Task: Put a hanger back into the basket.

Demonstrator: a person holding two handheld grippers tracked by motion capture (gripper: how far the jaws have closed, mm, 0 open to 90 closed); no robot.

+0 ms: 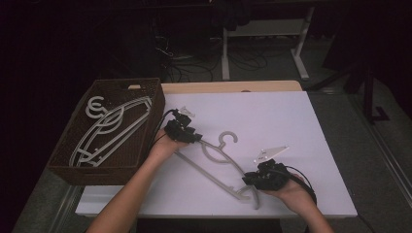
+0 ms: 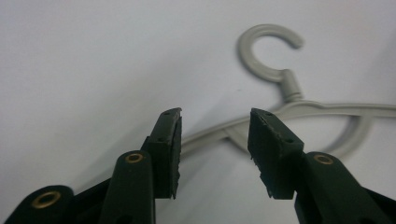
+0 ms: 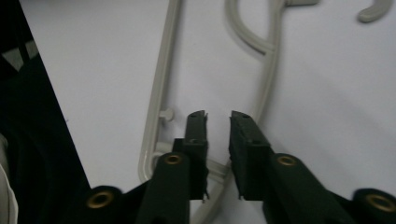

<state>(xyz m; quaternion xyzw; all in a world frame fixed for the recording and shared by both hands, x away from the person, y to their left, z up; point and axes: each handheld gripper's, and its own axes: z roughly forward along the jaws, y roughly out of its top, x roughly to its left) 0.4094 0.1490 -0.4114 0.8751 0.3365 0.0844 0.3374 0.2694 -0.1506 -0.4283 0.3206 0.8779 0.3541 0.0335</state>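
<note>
A grey plastic hanger (image 1: 217, 160) lies flat on the white tabletop (image 1: 277, 116), with its hook pointing to the far side. My left gripper (image 1: 197, 138) is at the hanger's left shoulder. In the left gripper view its jaws (image 2: 215, 114) stand open over the hanger's arm (image 2: 210, 133), with the hook (image 2: 261, 46) beyond them. My right gripper (image 1: 247, 179) is at the hanger's near right end. In the right gripper view its jaws (image 3: 218, 114) stand a narrow gap apart over the hanger's corner (image 3: 156, 144). The pads do not touch, and the table shows between them.
A brown woven basket (image 1: 109, 172) stands at the table's left edge with several grey hangers (image 1: 111, 127) lying in it. Beyond the far edge, dark floor holds cables and the legs of a white desk (image 1: 226, 53).
</note>
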